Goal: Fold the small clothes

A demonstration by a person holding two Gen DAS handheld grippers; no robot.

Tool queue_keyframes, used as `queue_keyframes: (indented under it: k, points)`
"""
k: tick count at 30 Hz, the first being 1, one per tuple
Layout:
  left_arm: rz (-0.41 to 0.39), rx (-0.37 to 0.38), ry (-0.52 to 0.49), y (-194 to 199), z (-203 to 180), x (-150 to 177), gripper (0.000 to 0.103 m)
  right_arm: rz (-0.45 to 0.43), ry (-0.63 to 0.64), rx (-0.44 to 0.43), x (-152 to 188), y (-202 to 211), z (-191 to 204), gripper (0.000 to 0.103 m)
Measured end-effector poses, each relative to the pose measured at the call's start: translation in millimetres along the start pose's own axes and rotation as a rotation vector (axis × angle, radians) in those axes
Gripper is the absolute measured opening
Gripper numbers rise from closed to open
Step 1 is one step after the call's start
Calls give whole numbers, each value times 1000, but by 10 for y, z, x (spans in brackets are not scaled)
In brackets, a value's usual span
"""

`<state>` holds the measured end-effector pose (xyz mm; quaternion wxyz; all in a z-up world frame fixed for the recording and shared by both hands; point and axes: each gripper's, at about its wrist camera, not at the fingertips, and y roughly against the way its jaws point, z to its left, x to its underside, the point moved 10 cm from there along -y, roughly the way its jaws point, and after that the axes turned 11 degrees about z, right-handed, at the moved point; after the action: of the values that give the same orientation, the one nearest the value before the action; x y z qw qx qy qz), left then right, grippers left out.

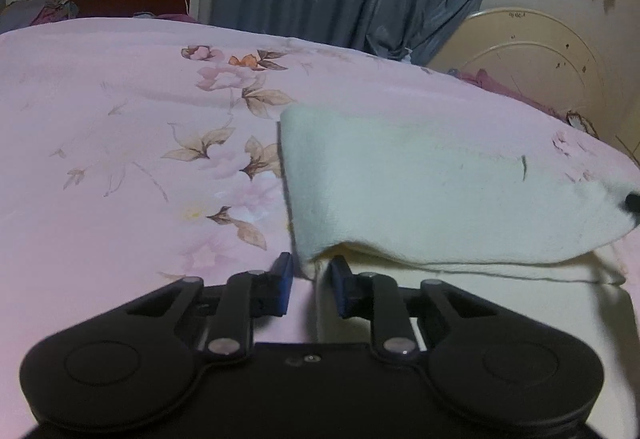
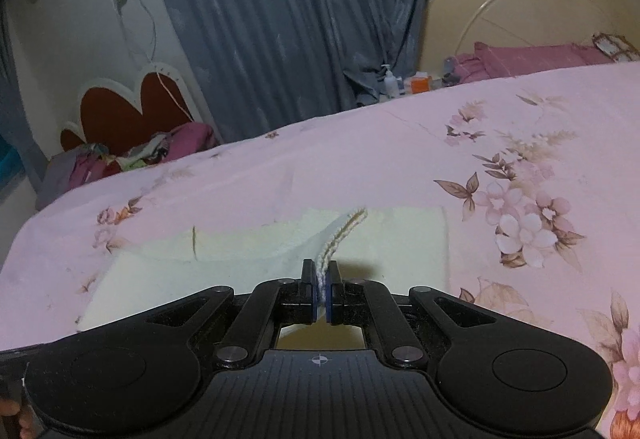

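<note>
Pink floral bed (image 1: 100, 127). Right view only: right gripper (image 2: 321, 281) jaws pinching cloth (image 2: 400, 239) edge. Left view only: left gripper (image 1: 310, 279) jaws spread, astride cloth corner. No legible writing.

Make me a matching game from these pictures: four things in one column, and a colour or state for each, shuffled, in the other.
Things:
1. cream cloth
2. curtain
3. bedsheet
4. right gripper

Colours or states:
A. pink with flowers
B. shut on a cloth edge
C. partly folded over itself
D. grey-blue, hanging

Pairs: 1-C, 2-D, 3-A, 4-B
</note>
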<state>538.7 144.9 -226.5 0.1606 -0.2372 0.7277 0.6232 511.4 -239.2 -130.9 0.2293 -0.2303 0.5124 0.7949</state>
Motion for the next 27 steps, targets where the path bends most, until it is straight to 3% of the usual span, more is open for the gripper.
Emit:
queue_keyframes:
  k: [3, 5, 8, 10, 12, 14, 17, 20, 23, 27]
  points:
    - [-4, 2, 14, -14, -9, -22, 21, -46, 41, -34, -218, 100, 275, 3]
    - [-23, 16, 43, 6, 14, -56, 13, -96, 80, -59, -424, 244, 483, 3]
    - [-121, 5, 63, 126, 51, -124, 7, -230, 120, -91, -724, 669, 714, 3]
    - [-137, -13, 63, 128, 81, -130, 7, -262, 142, -63, -764, 781, 700, 3]
    - [-55, 13, 70, -15, 87, -59, 7, -172, 130, -4, -581, 541, 497, 3]
    - [-55, 10, 50, -28, 76, -30, 7, -54, 89, 41, -286, 222, 244, 3]
    - [-48, 23, 30, -25, 67, -18, 8, 26, 45, 76, 31, -24, 18, 3]
    - [-36, 32, 18, -21, 74, -19, 10, 67, 24, 106, 193, -152, -154, 3]
    - [-60, 44, 15, 62, 75, -53, 23, 71, 0, 109, 237, -120, -269, 3]
    - [-21, 16, -26, -43, 46, 5, 20, 56, 17, 106, 197, -75, -250, 3]
